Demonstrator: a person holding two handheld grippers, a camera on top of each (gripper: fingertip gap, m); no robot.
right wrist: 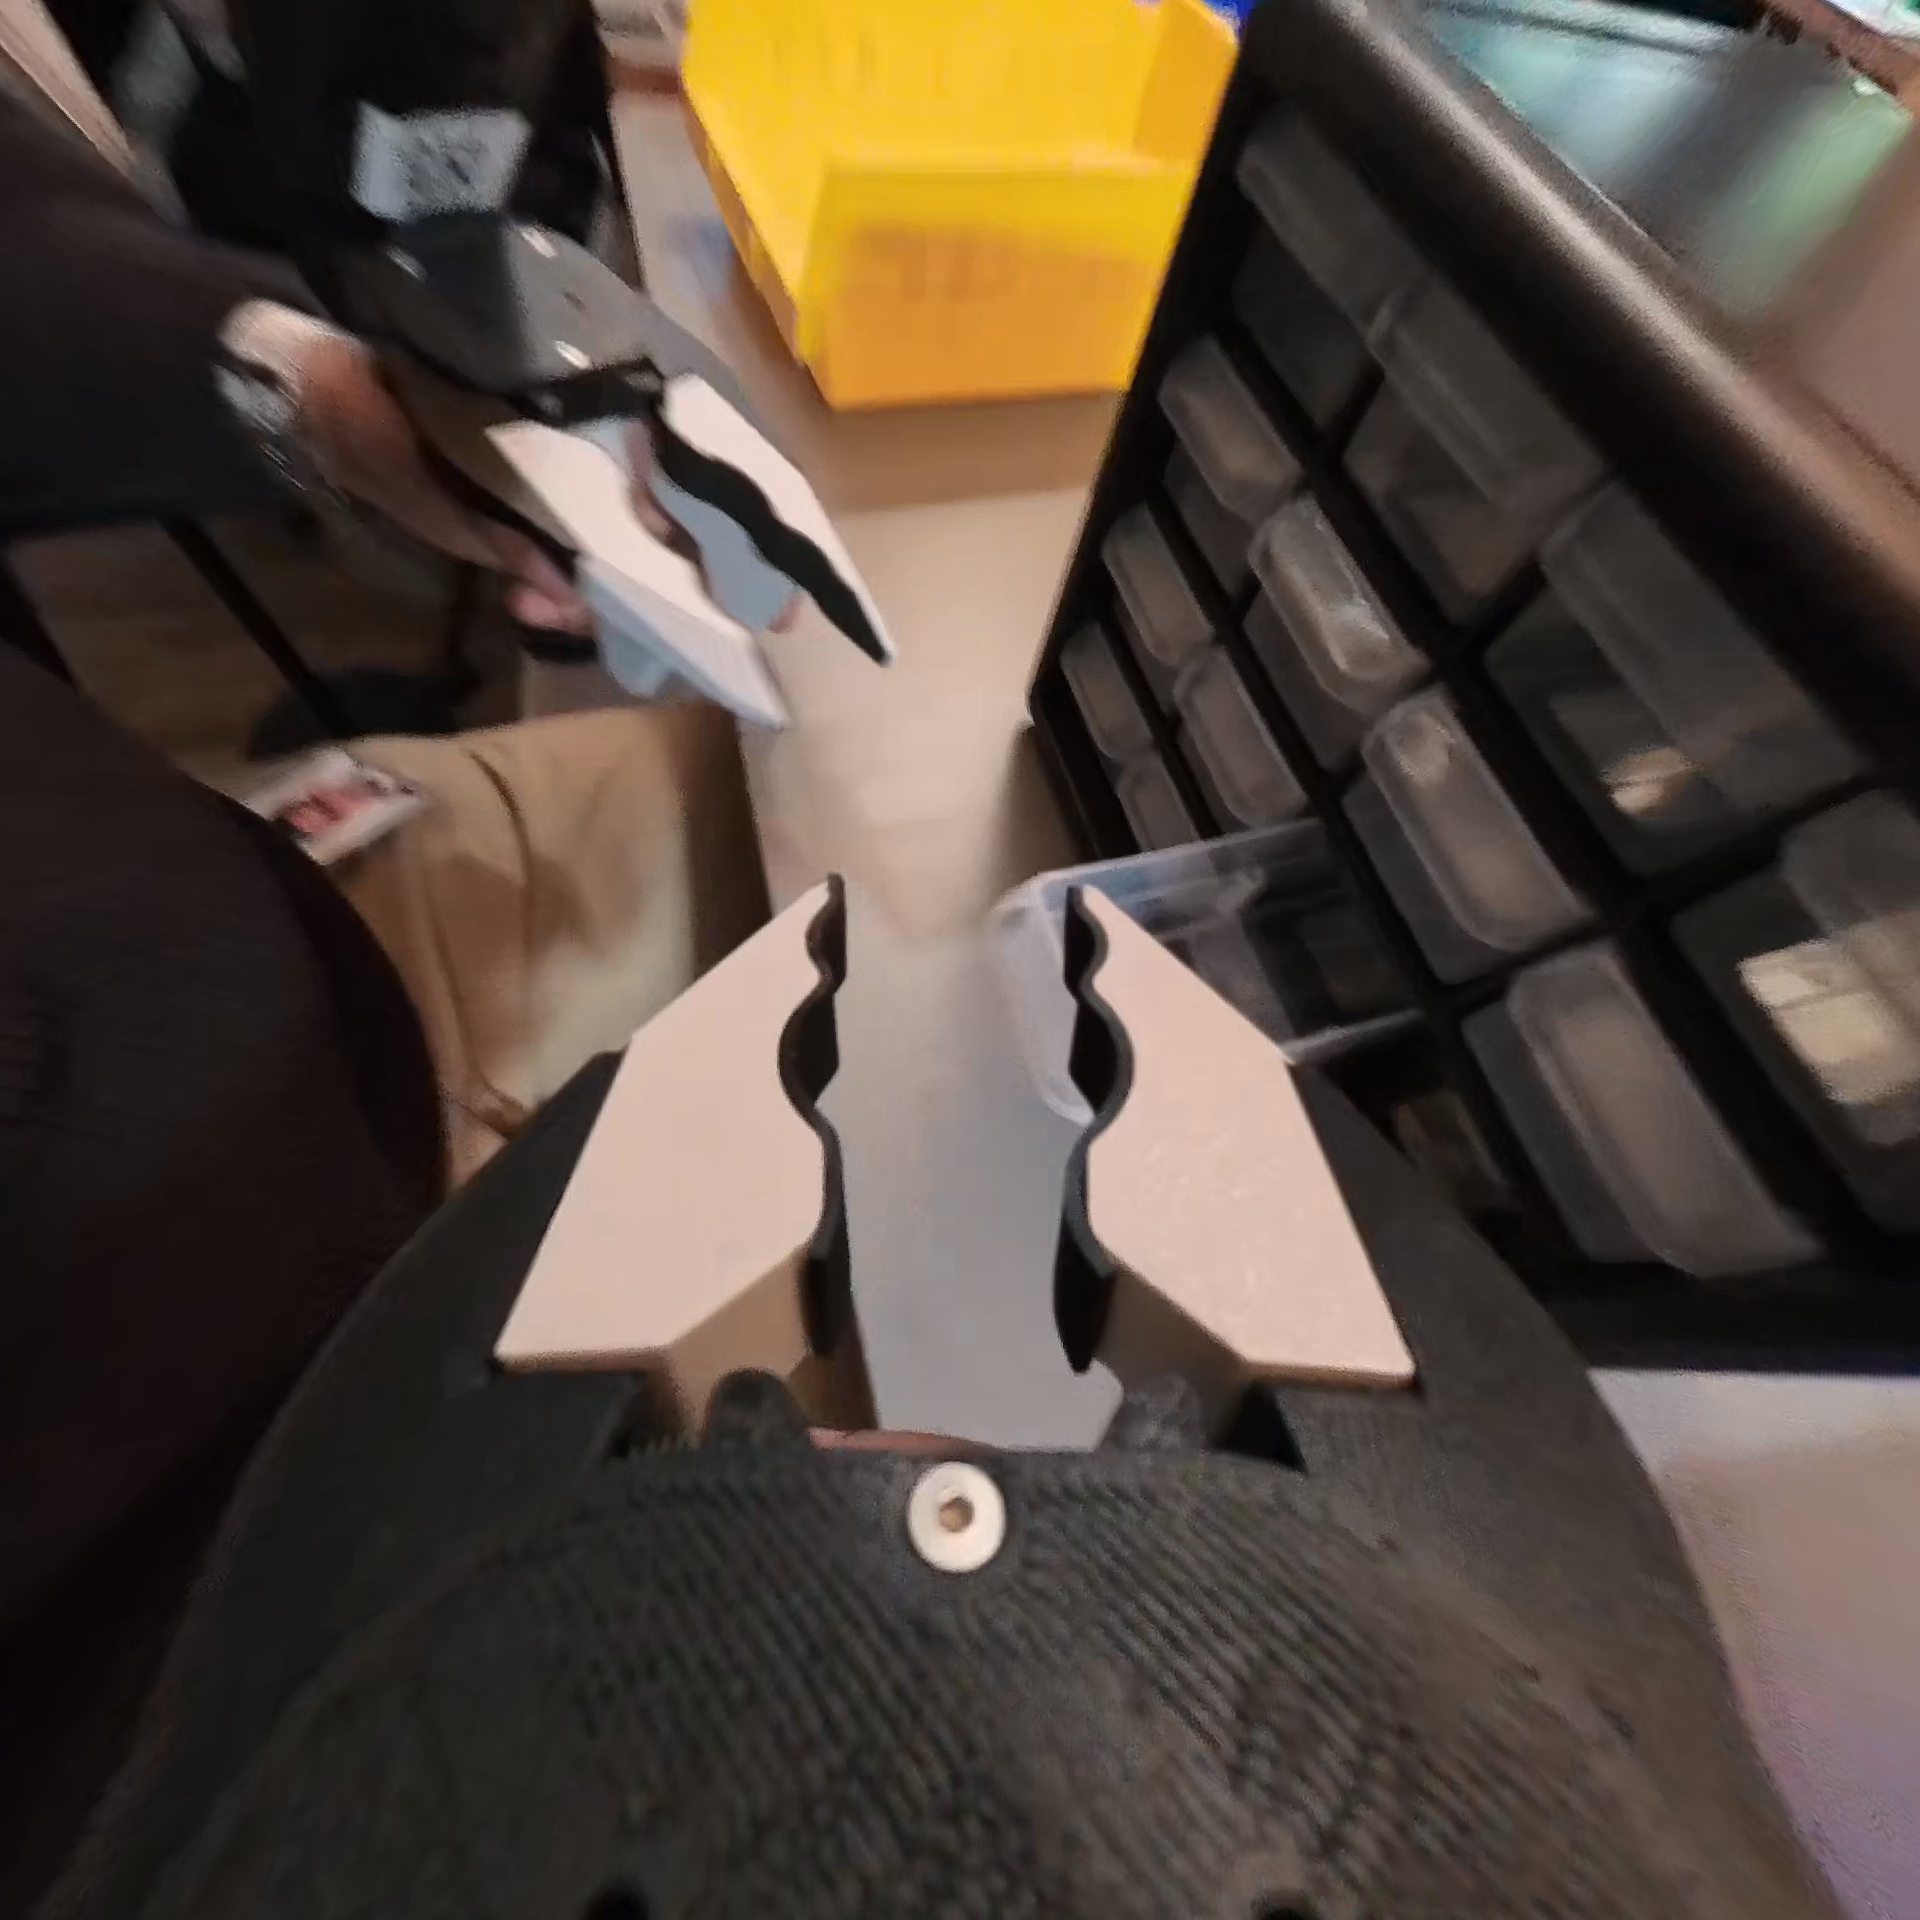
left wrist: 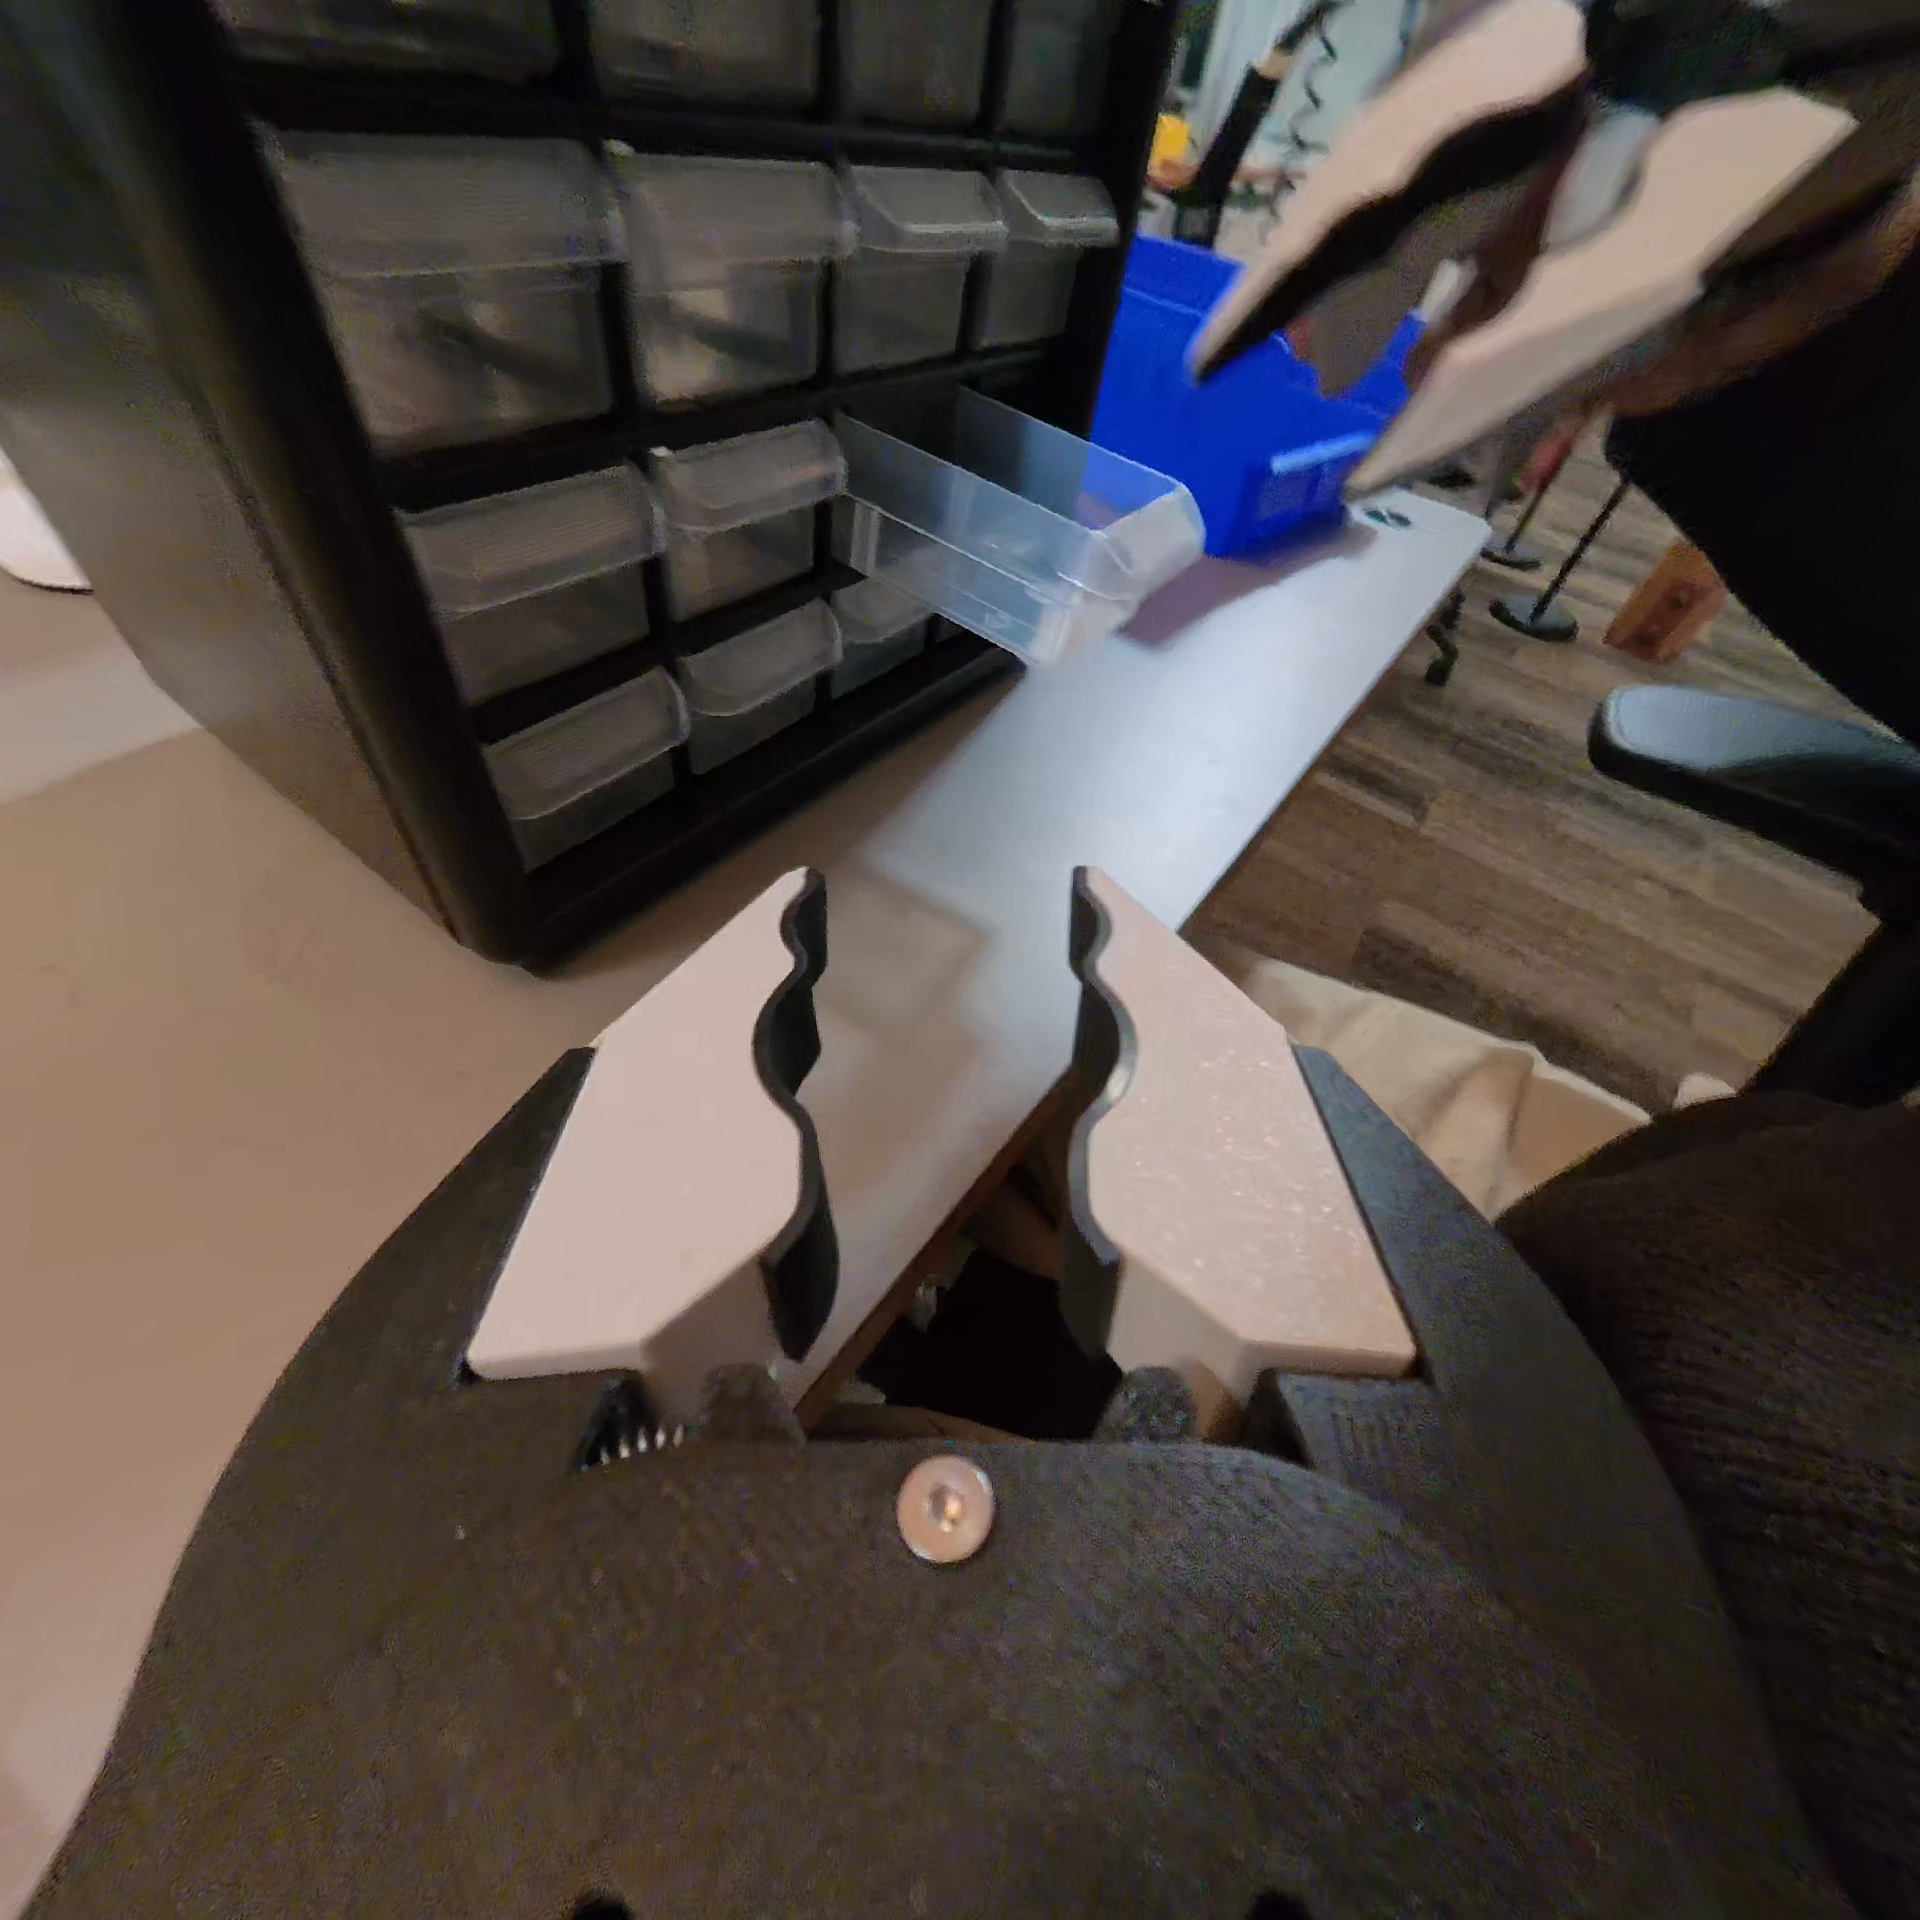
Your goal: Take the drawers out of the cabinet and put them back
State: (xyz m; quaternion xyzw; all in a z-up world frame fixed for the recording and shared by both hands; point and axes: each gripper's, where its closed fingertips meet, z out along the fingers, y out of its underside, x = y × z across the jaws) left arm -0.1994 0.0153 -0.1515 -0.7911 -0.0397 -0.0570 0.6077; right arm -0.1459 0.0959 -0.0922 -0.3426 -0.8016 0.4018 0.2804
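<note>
Right of centre in the right wrist view, the half-pulled clear plastic drawer [right wrist: 1174,935] of the black cabinet [right wrist: 1558,343] juts toward the right gripper [right wrist: 951,904], nearer than the left gripper [left wrist: 940,883]; both spread, empty.

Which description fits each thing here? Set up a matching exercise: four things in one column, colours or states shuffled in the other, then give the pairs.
Things:
1. cabinet
2. pulled-out drawer
3. bin seen past the drawer, left wrist view
4. bin in the right wrist view

Descriptions:
A. yellow
B. clear, sticking out of its slot
C. black frame
D. blue

Pairs: 1-C, 2-B, 3-D, 4-A
</note>
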